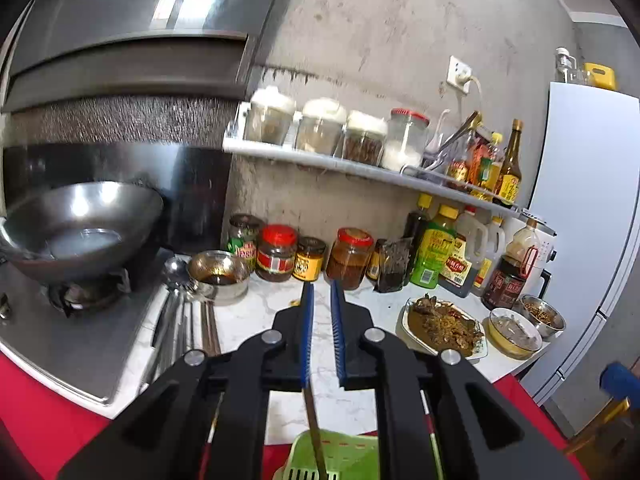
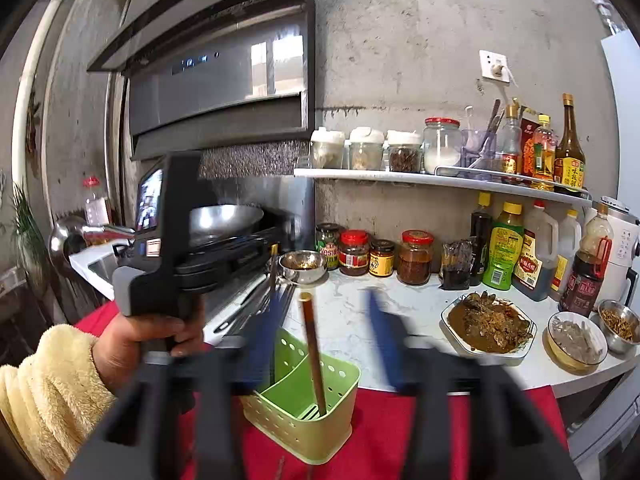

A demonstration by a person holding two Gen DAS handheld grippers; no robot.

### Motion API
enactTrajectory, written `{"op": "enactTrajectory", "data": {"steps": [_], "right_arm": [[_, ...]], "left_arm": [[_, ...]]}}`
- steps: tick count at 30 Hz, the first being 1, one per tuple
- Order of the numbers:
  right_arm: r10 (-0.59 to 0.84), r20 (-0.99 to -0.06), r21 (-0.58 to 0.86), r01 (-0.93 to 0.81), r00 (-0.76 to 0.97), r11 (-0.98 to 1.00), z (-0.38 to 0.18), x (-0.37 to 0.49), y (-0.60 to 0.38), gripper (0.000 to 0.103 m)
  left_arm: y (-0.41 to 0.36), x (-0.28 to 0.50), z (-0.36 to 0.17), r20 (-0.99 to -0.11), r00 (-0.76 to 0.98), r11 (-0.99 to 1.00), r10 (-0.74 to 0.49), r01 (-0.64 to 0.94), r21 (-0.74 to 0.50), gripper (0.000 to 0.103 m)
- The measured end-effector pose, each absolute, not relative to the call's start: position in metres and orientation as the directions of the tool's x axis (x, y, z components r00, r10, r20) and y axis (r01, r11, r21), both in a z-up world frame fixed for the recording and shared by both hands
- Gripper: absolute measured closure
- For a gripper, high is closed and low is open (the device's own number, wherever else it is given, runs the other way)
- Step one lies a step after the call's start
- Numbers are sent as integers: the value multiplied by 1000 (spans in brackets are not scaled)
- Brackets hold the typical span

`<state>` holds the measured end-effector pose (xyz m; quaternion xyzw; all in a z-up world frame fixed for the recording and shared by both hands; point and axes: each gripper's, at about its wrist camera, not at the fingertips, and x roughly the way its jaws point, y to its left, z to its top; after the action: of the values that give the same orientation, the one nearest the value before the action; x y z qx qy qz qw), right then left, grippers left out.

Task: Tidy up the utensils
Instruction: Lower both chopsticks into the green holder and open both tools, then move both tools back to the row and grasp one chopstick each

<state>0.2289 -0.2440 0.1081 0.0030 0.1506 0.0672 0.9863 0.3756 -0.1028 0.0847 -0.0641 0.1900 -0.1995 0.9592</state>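
Left gripper [image 1: 322,292] is held tilted slightly down, jaws barely parted; right gripper [image 2: 324,320] is seen spread wide, nothing gripped.

Rough grey concrete wall [image 2: 400,40] w/ white socket [image 2: 494,65]; dark steel range hood [image 1: 132,52] reflecting window light; white wall shelf [image 2: 440,179]; white marble-look counter [image 1: 256,320]; white fridge [image 1: 584,216].

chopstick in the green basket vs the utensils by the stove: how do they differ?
Pose: the chopstick stands nearly upright; the utensils by the stove lie flat.
Place: the chopstick is in the green basket; the utensils by the stove lie loose on the counter.
Look: the chopstick is brown; the utensils by the stove look like shiny metal.
Shared: both are long, thin tableware.
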Motion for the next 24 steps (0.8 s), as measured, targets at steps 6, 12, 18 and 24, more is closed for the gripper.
{"op": "enactTrajectory", "data": {"steps": [6,12,18,24], "right_arm": [[114,-273,38,-108,955,993,126,184,-251,46],[118,-279,42,-110,953,993,118,125,-255,46],[125,-329,33,-121,936,992,82,71,-249,46],[128,-371,35,-124,920,992,43,36,-242,46]], "left_arm": [[-87,321,113,-331,869,930,-367,341,-137,72],[-59,253,112,-378,882,958,-281,278,-63,72],[-24,187,70,-468,863,979,-189,203,-20,72],[-4,136,24,-534,834,985,-140,175,14,72]]}}
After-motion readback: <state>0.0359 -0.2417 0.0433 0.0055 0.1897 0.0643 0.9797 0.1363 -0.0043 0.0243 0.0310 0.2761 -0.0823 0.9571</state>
